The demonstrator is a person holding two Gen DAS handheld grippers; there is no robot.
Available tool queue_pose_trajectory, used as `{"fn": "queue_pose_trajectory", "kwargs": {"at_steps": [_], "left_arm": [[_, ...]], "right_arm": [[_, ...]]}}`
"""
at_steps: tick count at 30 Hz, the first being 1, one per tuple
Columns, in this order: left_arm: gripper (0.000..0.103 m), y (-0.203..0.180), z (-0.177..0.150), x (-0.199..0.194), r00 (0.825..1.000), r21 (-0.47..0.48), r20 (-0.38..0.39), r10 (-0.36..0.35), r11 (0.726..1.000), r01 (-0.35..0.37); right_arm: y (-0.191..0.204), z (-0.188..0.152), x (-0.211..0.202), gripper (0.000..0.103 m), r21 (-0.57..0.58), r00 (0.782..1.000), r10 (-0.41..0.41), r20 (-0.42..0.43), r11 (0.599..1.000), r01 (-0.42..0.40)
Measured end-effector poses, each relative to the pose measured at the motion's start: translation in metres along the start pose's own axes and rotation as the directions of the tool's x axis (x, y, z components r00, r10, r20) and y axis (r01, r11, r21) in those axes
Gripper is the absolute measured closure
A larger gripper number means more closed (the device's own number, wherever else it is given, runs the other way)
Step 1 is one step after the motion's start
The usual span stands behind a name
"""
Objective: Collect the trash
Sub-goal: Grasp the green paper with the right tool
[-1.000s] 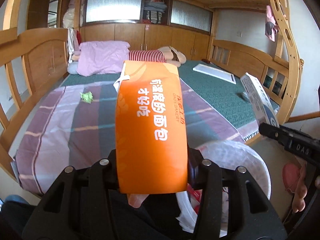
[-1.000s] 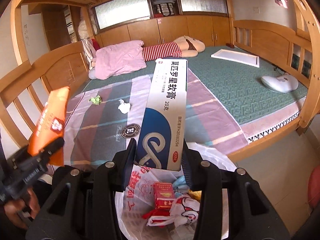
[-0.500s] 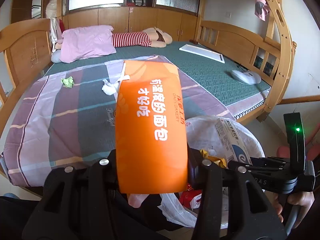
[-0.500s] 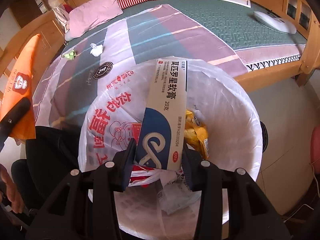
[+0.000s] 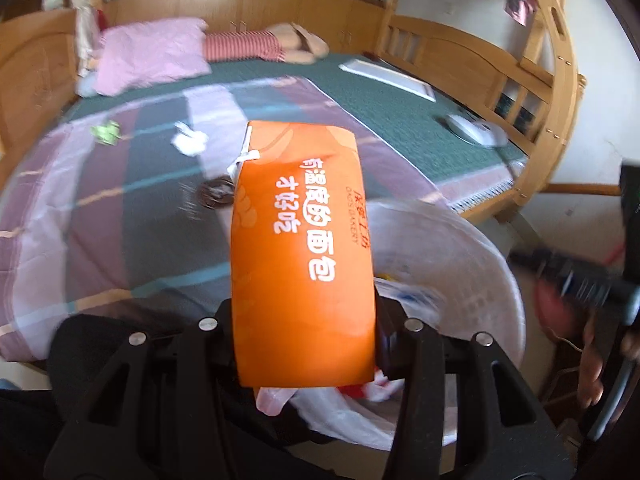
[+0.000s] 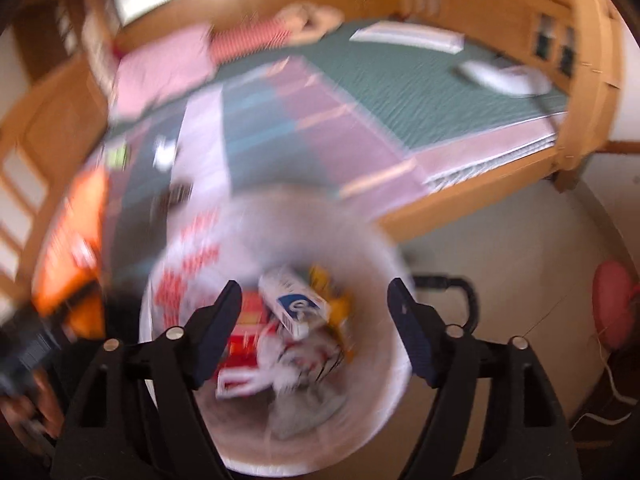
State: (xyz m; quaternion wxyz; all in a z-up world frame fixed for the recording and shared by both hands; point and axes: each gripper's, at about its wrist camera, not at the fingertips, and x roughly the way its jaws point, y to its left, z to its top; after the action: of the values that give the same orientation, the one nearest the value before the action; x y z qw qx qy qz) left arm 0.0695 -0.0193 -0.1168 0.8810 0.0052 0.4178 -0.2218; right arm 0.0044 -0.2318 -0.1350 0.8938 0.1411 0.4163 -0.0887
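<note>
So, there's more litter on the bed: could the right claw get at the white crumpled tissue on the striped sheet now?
Probably yes: the right claw, opening, holds nothing, and the white crumpled tissue lies uncovered beyond the white-lined bin.

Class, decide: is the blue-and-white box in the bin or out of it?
In. The blue-and-white box lies among rubbish inside the bin, below the right gripper, whose jaws are opening with nothing between them.

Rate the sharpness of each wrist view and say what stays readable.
Left wrist view: the orange paper bakery bag with white lettering is sharp and readable, while the striped bedsheet behind is mildly smeared. Right wrist view: heavy motion blur throughout; only the black gripper fingers look crisp, the blue-and-white ointment box is unreadable.
</note>
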Motion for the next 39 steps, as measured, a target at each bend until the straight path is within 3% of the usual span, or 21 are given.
{"fn": "queue_pose_trajectory", "kwargs": {"at_steps": [2,7,9,11,12,15,23,26,29,34,35,38,39], "left_arm": [[0.054,-0.008,0.003,0.011,0.997,0.015,-0.037,-0.070,0.997,0.071],[0.051,-0.036,0.004,0.040,0.966,0.061,-0.136,-0.220,0.971,0.229],[0.037,-0.042,0.002,0.044,0.955,0.075,-0.153,-0.256,0.960,0.269],[0.022,-0.045,0.000,0.044,0.954,0.085,-0.145,-0.261,0.958,0.275],[0.016,-0.043,0.001,0.043,0.957,0.085,-0.132,-0.257,0.959,0.269],[0.012,-0.032,0.007,0.040,0.969,0.078,-0.089,-0.229,0.969,0.236],[0.009,0.037,0.038,0.022,0.994,0.027,0.041,-0.105,0.994,0.104],[0.008,0.099,0.062,0.012,0.994,-0.052,0.101,0.045,0.998,-0.040],[0.007,0.190,0.081,0.007,0.972,-0.210,0.105,0.208,0.960,-0.183],[0.007,0.315,0.093,0.014,0.912,-0.327,-0.036,0.409,0.858,-0.397],[0.007,0.341,0.091,0.013,0.898,-0.363,-0.066,0.436,0.827,-0.428],[0.007,0.395,0.078,0.001,0.879,-0.489,-0.082,0.470,0.749,-0.447],[0.007,0.414,0.068,-0.003,0.873,-0.556,-0.108,0.476,0.699,-0.450]], "right_arm": [[-0.011,0.007,-0.015,0.027,0.050,0.998,-0.004,0.058,0.999,0.001],[-0.018,0.009,-0.029,0.027,0.091,0.994,0.008,0.108,0.996,-0.017],[-0.018,0.008,-0.026,0.025,0.092,0.994,0.018,0.111,0.995,-0.028],[-0.018,0.009,-0.022,0.022,0.102,0.993,0.024,0.116,0.994,-0.036],[-0.016,0.011,-0.021,0.021,0.106,0.992,0.029,0.121,0.993,-0.042],[-0.007,0.020,-0.017,0.018,0.113,0.988,0.055,0.144,0.991,-0.072],[0.057,0.059,0.007,0.016,0.016,0.984,0.096,0.149,0.995,-0.099],[0.091,0.074,0.023,0.015,-0.018,0.985,0.130,0.115,0.991,-0.129],[0.139,0.097,0.044,0.016,-0.071,0.981,0.178,0.075,0.982,-0.173],[0.228,0.133,0.086,0.016,-0.159,0.970,0.239,0.034,0.960,-0.231],[0.249,0.139,0.097,0.016,-0.177,0.968,0.248,0.027,0.955,-0.239],[0.320,0.155,0.141,0.016,-0.216,0.949,0.314,-0.032,0.925,-0.313],[0.348,0.159,0.159,0.016,-0.225,0.945,0.322,-0.052,0.918,-0.325]]}}
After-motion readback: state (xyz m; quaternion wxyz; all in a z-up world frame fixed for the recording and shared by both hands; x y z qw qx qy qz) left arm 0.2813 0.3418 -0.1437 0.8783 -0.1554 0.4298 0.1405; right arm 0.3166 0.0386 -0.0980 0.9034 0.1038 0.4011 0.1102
